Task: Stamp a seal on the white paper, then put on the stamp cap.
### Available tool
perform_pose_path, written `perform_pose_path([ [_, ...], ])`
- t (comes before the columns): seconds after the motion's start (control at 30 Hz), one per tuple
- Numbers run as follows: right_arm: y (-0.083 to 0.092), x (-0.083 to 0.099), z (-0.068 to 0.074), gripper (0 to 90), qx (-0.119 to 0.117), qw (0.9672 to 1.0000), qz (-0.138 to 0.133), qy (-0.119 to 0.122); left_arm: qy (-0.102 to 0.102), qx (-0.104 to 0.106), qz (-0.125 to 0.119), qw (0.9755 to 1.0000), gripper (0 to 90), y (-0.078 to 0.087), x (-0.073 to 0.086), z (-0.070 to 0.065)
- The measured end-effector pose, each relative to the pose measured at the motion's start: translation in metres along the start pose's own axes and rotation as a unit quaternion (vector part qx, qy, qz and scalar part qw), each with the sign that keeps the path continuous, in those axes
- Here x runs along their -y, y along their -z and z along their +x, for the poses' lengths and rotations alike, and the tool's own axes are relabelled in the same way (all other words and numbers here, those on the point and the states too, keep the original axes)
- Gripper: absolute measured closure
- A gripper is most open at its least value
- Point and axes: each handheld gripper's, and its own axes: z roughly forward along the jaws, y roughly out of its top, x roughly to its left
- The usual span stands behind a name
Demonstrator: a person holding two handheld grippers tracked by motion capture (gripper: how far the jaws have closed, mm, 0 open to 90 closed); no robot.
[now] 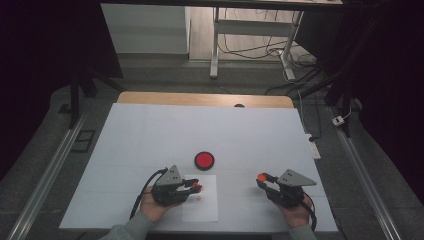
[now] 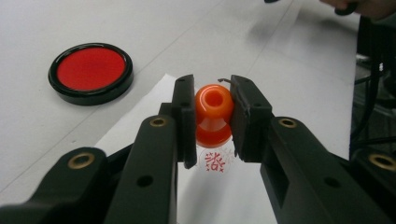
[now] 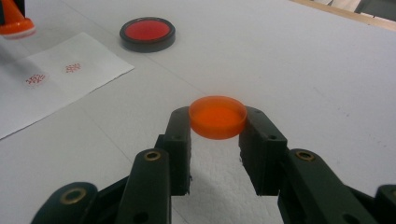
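Observation:
My left gripper (image 2: 212, 100) is shut on an orange stamp (image 2: 214, 116), gripped by its neck with the handle end facing the camera. The stamp hangs just above a white paper sheet (image 2: 219, 200), over a red print (image 2: 215, 162). In the high view the left gripper (image 1: 196, 187) is over the paper (image 1: 205, 207). A round red ink pad (image 1: 204, 160) in a black case lies just beyond the sheet. My right gripper (image 3: 217, 119) is shut on a shallow orange cap (image 3: 217, 116), held level above the table at the right (image 1: 261, 176). Two prints (image 3: 72, 68) mark the paper.
A white cover (image 1: 150, 135) spreads over the table, with a wooden edge (image 1: 205, 98) at the far side. Beyond it stand a desk frame (image 1: 215, 45) and floor cables (image 1: 260, 50). Metal rails (image 1: 45, 175) run along both sides.

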Motion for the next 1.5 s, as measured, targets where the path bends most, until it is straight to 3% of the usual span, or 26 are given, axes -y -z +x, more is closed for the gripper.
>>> perform_pose_path([
  [0.9,-0.003,0.001,0.0,64.3,-0.003,1.0,0.0,0.001,0.04,0.005,-0.045,0.9982,72.6,0.031,-0.011,0.017],
  [1.5,-0.004,0.001,0.0,64.3,-0.001,1.0,0.002,-0.001,0.038,0.018,-0.048,0.998,72.6,0.035,-0.017,0.016],
])
